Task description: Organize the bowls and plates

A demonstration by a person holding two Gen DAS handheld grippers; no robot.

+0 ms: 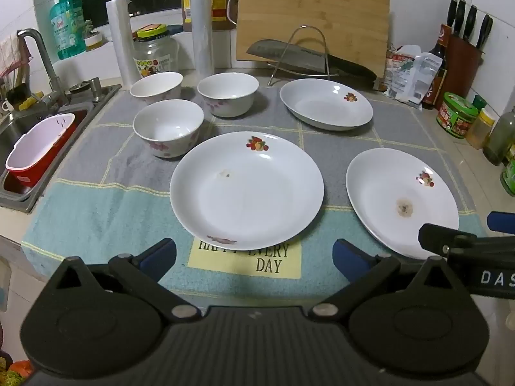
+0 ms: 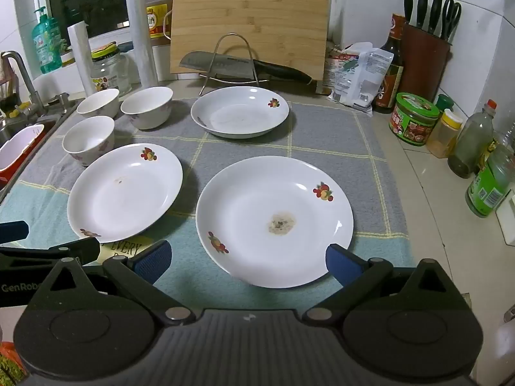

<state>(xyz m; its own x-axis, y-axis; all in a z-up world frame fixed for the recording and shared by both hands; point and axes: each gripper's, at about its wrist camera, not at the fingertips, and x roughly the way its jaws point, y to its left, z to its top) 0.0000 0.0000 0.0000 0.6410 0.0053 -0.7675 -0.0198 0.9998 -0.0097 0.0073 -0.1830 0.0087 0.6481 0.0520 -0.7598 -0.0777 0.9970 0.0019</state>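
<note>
Left gripper (image 1: 254, 257) & right gripper (image 2: 248, 260): fingers spread wide, nothing between. On mat (image 1: 96, 218): 3 plates (image 1: 246, 189) centre/right, 3 bowls (image 1: 169, 127) grouped rear-left near sink (image 1: 19, 128).

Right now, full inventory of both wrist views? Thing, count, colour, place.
plates: 3, white with fruit prints, on the cloth; the right one has a brown stain
bowls: 3, white with pink flowers, left back of the cloth
cloth: 1, grey and teal checked, covers the counter
cutting board: 1, bamboo, upright at the back
cleaver: 1, steel with black handle, on a wire rack
knife block: 1, dark red, back right
soap bottle: 1, green, by the window
sink: 1, steel, far left, holds a red and white basket
bottles and jars: several, right edge
left gripper: 1, black with blue pads, open, empty
right gripper: 1, same, open, empty
</note>
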